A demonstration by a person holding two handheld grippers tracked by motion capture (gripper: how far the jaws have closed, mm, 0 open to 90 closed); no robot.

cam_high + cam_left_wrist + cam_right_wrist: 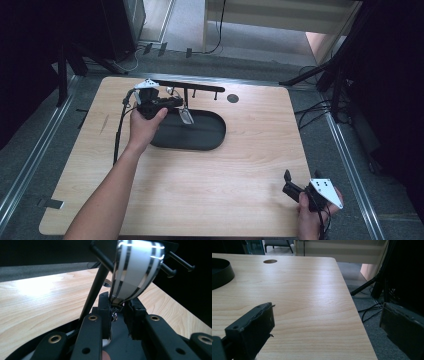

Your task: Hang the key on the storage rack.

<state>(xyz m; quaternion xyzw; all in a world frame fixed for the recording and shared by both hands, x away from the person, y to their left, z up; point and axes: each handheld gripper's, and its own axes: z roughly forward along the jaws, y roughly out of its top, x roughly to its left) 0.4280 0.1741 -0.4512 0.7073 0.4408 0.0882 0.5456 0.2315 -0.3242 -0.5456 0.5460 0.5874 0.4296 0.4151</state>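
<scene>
the striped glass [136,270] is pinched by the closed left gripper [119,312] at its narrow base; it could be tipped against the rack [187,86].

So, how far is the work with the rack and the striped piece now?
Done: the left gripper is shut on the lower end of the striped piece, beside the black rack above the dark tray. In hand: whether it hangs on a peg is unclear. Left: releasing it. The right gripper waits open.
</scene>
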